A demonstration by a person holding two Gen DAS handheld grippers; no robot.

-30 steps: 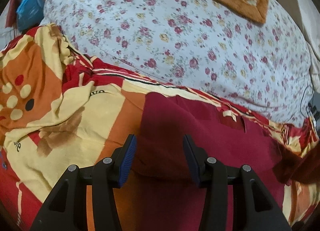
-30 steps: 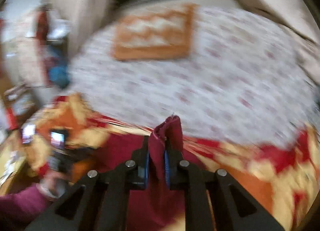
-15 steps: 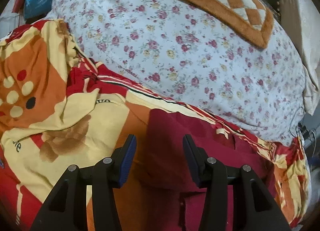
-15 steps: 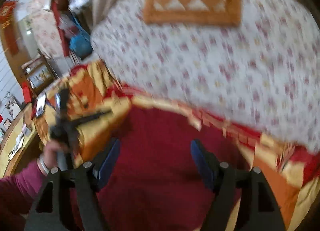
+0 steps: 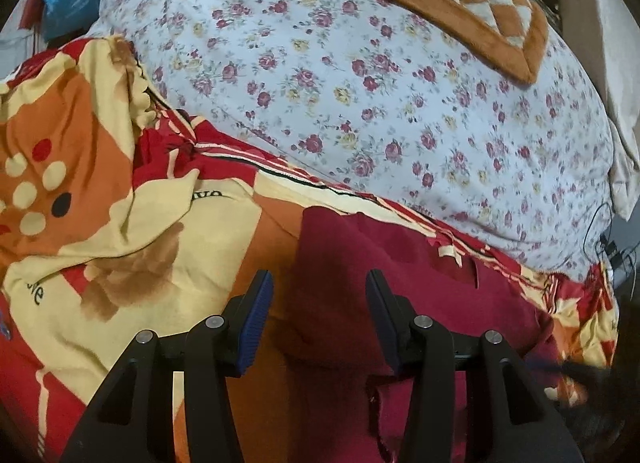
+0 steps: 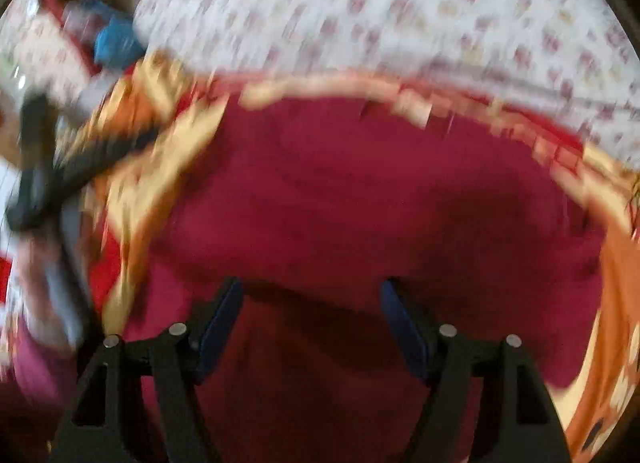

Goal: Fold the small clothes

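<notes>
Bedding is serving as the work surface: a maroon garment (image 5: pixel 400 283) is lying spread on the patterned blanket (image 5: pixel 120 223), both tongs (image 5: pixel 318 317) (image 6: pixel 312 319) hovering apart, empty, probably lining up a fold.

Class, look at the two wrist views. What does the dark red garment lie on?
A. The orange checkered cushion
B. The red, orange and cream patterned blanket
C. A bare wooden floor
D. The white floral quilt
B: the dark red garment is spread on the patterned blanket, which borders it on both sides.
</notes>
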